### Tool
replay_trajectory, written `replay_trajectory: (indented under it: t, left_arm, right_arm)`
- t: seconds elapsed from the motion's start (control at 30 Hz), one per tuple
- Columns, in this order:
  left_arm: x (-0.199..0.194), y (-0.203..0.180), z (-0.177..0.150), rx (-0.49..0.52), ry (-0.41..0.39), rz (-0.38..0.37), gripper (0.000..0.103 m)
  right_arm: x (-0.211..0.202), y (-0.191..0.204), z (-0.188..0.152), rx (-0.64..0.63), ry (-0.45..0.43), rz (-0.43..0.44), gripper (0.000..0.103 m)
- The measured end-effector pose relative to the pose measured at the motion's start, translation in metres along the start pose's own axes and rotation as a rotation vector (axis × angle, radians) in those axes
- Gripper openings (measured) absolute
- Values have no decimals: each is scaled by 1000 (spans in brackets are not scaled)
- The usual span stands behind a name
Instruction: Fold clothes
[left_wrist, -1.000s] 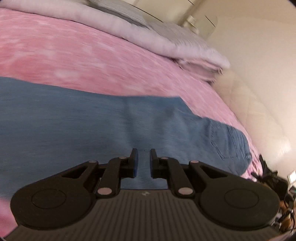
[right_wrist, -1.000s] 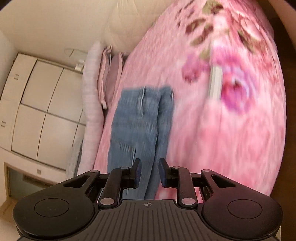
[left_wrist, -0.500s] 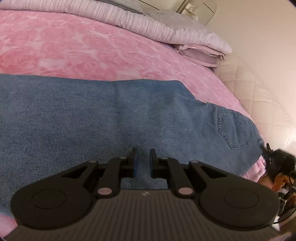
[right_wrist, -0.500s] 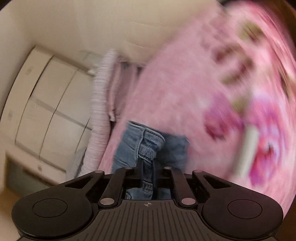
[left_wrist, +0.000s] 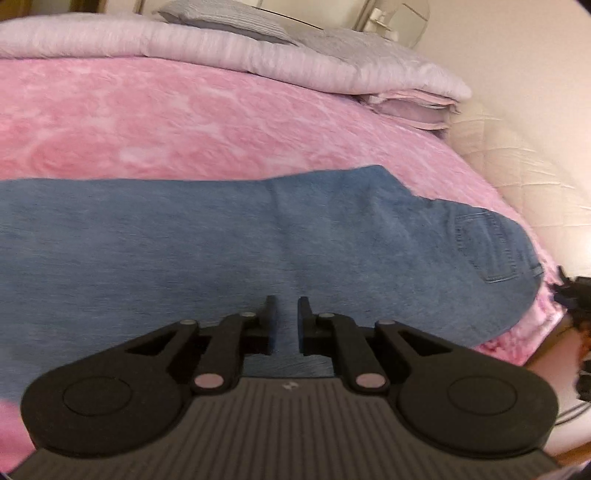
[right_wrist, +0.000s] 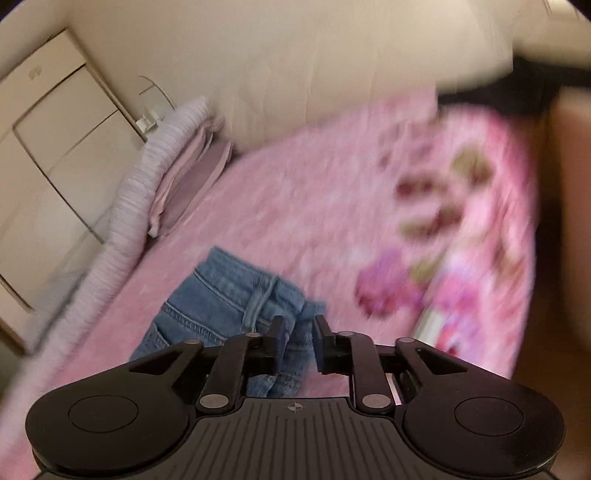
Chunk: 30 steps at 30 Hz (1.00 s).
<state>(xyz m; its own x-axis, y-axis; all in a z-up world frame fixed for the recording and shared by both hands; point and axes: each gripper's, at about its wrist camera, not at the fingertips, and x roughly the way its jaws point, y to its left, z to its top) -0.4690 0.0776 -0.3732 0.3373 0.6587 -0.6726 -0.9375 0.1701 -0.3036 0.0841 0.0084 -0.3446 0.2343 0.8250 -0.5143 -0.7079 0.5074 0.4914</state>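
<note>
Blue jeans (left_wrist: 258, 236) lie flat across the pink bedspread (left_wrist: 184, 122), waist and back pocket (left_wrist: 487, 247) at the right. My left gripper (left_wrist: 284, 314) hovers over the middle of the jeans, jaws slightly apart, holding nothing. In the right wrist view the jeans' waistband (right_wrist: 236, 295) is bunched and lifted. My right gripper (right_wrist: 297, 332) sits at the waist end with denim between its partly open jaws; no firm grip shows.
A folded white duvet (left_wrist: 258, 55) and pillows (left_wrist: 413, 107) lie along the far side of the bed. A padded headboard (left_wrist: 524, 177) stands at the right. White wardrobe doors (right_wrist: 48, 147) are at the left in the right wrist view. Dark objects (left_wrist: 576, 295) sit past the bed edge.
My right gripper moved onto the waist end of the jeans, pinched the waistband half a second ago, and its jaws now stand wider. My left gripper pulled back slightly over the jeans.
</note>
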Motion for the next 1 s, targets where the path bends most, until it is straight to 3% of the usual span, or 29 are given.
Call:
replay_trajectory:
  t: [0.07, 0.2, 0.23, 0.4, 0.6, 0.77, 1.0]
  left_arm:
    - [-4, 1, -1, 16, 8, 38, 11]
    - [-7, -2, -5, 29, 40, 115, 20]
    - [-7, -3, -5, 31, 50, 130, 25]
    - [-17, 0, -11, 40, 85, 201, 26]
    - [-41, 6, -19, 19, 117, 256, 26]
    - [-70, 10, -25, 17, 127, 269, 27]
    - [-115, 21, -32, 5, 75, 285, 31]
  right_arm:
    - [-11, 24, -14, -125, 14, 60, 23]
    - [-10, 78, -69, -412, 138, 154, 23]
    - [-8, 90, -84, -470, 162, 150, 23]
    - [-13, 118, -141, -652, 173, 19, 25]
    - [-33, 118, -152, -621, 316, -74, 28]
    - [-68, 126, -146, -543, 312, -88, 29]
    - [-109, 160, -151, -597, 291, -78, 30]
